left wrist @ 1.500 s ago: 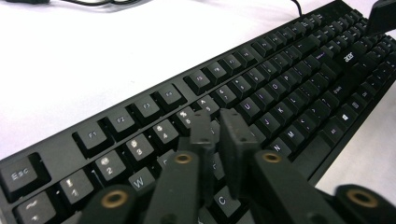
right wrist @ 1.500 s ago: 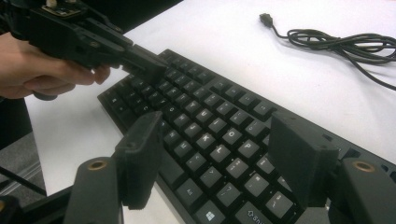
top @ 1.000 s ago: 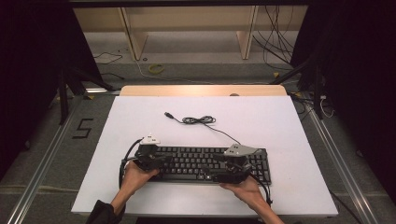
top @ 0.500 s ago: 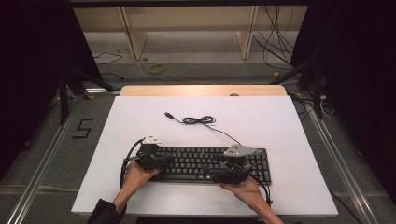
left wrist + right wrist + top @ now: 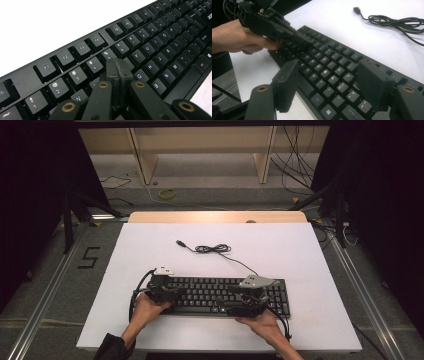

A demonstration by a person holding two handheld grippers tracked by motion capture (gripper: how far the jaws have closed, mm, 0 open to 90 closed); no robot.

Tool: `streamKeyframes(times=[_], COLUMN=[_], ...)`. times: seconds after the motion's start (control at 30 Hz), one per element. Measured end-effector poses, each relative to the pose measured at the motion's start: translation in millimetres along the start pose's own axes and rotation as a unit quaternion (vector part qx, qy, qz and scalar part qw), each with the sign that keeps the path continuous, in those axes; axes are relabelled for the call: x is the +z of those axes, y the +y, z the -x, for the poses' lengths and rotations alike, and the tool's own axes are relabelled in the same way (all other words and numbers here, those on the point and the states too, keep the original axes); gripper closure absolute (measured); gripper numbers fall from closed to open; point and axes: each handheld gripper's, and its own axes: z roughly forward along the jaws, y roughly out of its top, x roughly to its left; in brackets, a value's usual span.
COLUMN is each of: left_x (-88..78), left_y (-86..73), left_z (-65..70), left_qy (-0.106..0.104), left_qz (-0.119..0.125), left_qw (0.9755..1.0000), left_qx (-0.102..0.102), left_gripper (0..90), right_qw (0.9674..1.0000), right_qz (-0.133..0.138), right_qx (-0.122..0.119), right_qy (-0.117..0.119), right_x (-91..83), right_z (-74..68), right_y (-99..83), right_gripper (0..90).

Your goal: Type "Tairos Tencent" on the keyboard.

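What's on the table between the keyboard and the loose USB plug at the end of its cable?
In the high view, between the keyboard and the USB plug lie bare white table and the cable's coiled bundle.

The keyboard [image 5: 225, 295] is matt black plastic with smooth keycaps and white printed legends. Under it, the counter [image 5: 300, 255] is smooth, matt white, with a pale wood edge behind. The cable [image 5: 212, 249] beyond the keyboard looks rubbery black.
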Motion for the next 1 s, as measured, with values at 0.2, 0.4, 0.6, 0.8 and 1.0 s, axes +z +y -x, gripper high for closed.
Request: streamKeyframes(times=[0.2,0.4,0.6,0.8,1.0], left_x=[-6.1,-9.4,-13.9,-18.7,-24.1], left_y=[1.7,0.7,2.0,1.3,-0.2], left_z=[-0.3,0.3,-0.3,0.1,0.8], left_qy=[-0.001,-0.009,-0.016,-0.023,-0.033], left_qz=[0.011,0.017,0.029,0.044,0.053], left_qw=[0.9999,0.9997,0.9993,0.9985,0.9978], left_qx=[-0.008,-0.012,-0.019,-0.025,-0.022], left_gripper=[84.2,72.7,54.0,45.6,39.3], right_qw=[1.0,1.0,1.0,1.0,1.0], right_qz=[0.001,0.0,-0.002,-0.003,-0.007], right_qx=[0.001,0.002,0.001,0.0,0.0], right_qy=[0.0,0.001,0.001,-0.001,-0.004], right_x=[0.6,1.3,2.9,5.6,9.8], right_z=[0.9,0.3,0.4,0.8,1.5], right_y=[0.1,-0.1,-0.3,0.6,2.6], right_gripper=[35.3,35.3,35.3,35.3,35.4])
